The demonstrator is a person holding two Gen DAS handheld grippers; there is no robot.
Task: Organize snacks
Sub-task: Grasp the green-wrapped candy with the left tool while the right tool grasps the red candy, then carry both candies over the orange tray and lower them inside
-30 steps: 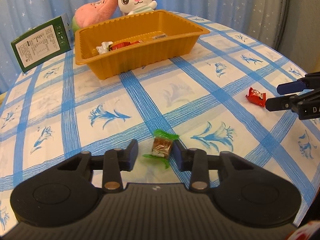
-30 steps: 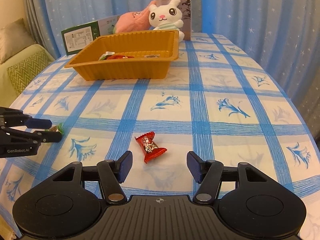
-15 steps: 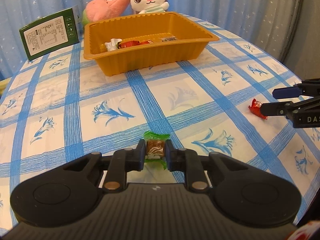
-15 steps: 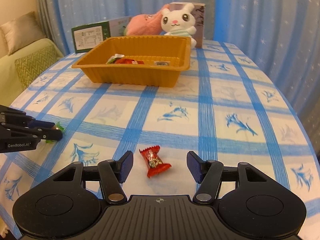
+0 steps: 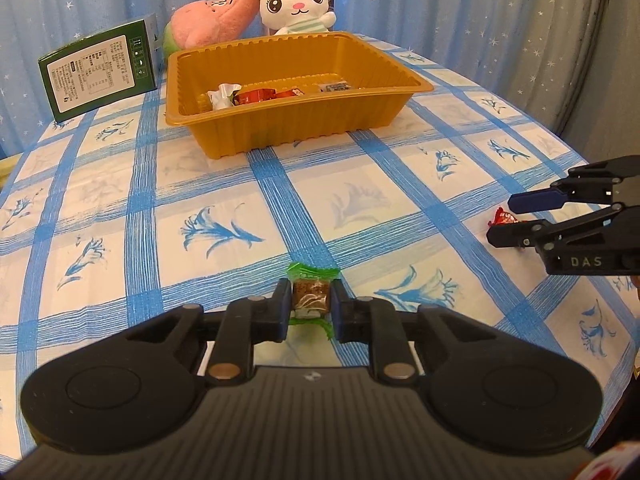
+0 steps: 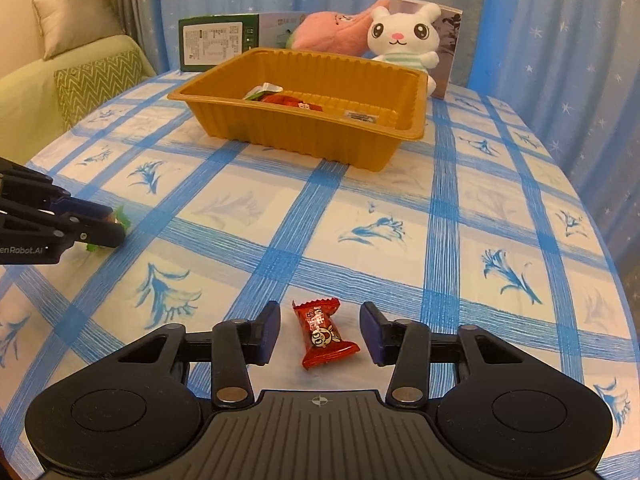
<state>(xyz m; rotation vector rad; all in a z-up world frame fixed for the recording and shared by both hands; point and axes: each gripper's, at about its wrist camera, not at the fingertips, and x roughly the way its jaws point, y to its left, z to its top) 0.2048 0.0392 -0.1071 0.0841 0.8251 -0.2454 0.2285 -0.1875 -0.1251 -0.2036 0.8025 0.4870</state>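
On the checked tablecloth point(image 6: 440, 184), left gripper point(image 5: 310, 306) pinches the green candy point(image 5: 311, 296); right gripper point(image 6: 320, 334) gapes around the red candy point(image 6: 323, 332). Orange tray point(image 5: 296, 128) sits ahead, plush bunny point(image 6: 404, 40) behind, nothing between.

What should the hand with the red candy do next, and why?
Probably close the right gripper. Its fingers are open on either side of the red candy, which lies on the table. The left gripper already pinches the green candy.
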